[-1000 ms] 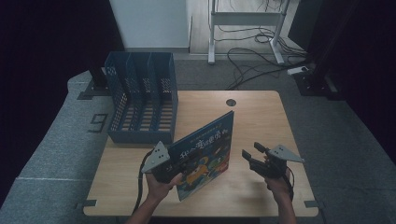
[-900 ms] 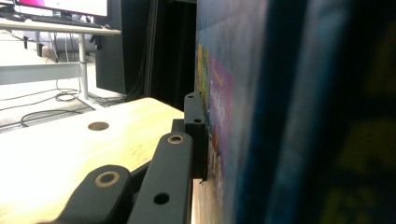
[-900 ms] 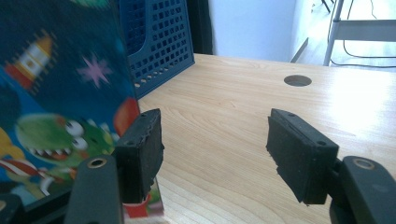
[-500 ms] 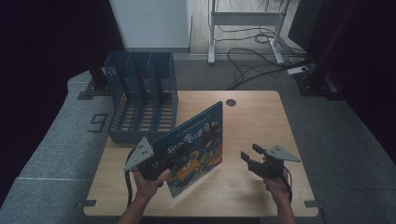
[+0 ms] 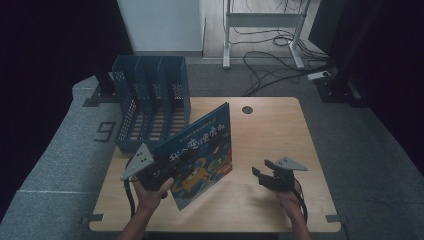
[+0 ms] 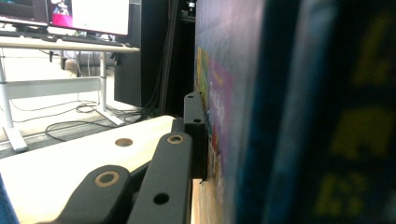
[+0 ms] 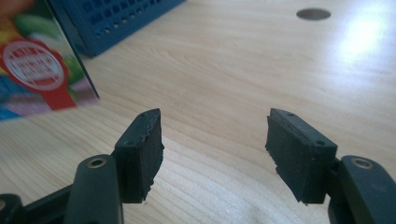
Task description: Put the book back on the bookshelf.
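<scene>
A blue picture book (image 5: 200, 152) with a colourful cover stands tilted on edge above the wooden table (image 5: 270, 130). My left gripper (image 5: 156, 172) is shut on its lower left part. In the left gripper view one black jaw presses flat against the book's cover (image 6: 224, 102), which looms close and blurred. My right gripper (image 5: 263, 176) hovers low over the table's right front, open, nothing between its pads (image 7: 140, 149). The book's corner (image 7: 42, 70) with a red seal appears at the left of the right gripper view.
A blue file rack (image 5: 152, 102) with several slots stands at the table's back left, just behind the book. A round cable hole (image 5: 247, 109) sits near the far edge. Cables and a desk frame (image 5: 260, 25) lie on the floor beyond.
My left gripper has carried the book left and a little back toward the rack, and the book stands more upright. The right gripper has barely moved.
</scene>
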`<action>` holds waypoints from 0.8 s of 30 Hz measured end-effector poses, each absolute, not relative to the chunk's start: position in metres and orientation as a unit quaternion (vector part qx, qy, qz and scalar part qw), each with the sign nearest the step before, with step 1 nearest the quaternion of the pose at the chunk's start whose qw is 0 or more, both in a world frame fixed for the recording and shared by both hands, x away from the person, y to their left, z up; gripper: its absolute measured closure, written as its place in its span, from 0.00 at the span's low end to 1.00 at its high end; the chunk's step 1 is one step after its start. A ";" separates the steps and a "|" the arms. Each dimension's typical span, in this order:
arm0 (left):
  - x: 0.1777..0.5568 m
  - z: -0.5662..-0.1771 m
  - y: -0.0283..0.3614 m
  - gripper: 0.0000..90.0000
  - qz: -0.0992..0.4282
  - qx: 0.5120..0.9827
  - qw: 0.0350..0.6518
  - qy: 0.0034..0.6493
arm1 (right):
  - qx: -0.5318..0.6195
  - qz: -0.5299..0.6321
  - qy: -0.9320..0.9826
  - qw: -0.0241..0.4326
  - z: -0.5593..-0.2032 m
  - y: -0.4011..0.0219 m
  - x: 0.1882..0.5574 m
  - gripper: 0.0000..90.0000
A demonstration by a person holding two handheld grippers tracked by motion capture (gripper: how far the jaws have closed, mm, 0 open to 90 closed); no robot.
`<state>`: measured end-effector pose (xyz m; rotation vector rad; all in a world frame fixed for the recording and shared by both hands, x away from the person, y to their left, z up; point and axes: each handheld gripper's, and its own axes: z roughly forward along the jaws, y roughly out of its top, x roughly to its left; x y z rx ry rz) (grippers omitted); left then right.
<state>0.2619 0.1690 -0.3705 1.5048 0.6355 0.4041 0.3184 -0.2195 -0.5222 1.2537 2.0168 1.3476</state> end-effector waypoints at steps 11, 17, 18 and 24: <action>0.266 -0.360 0.169 0.91 0.195 0.671 0.652 0.294 | 0.464 0.445 0.740 0.198 -0.536 -0.212 0.326 0.40; 0.268 -0.355 0.167 0.91 0.204 0.670 0.647 0.302 | 0.471 0.427 0.746 0.198 -0.540 -0.211 0.328 0.40; 0.268 -0.354 0.167 0.91 0.205 0.672 0.644 0.303 | 0.473 0.423 0.747 0.197 -0.541 -0.212 0.328 0.40; 0.269 -0.350 0.167 0.91 0.210 0.673 0.639 0.308 | 0.484 0.396 0.754 0.200 -0.548 -0.211 0.332 0.39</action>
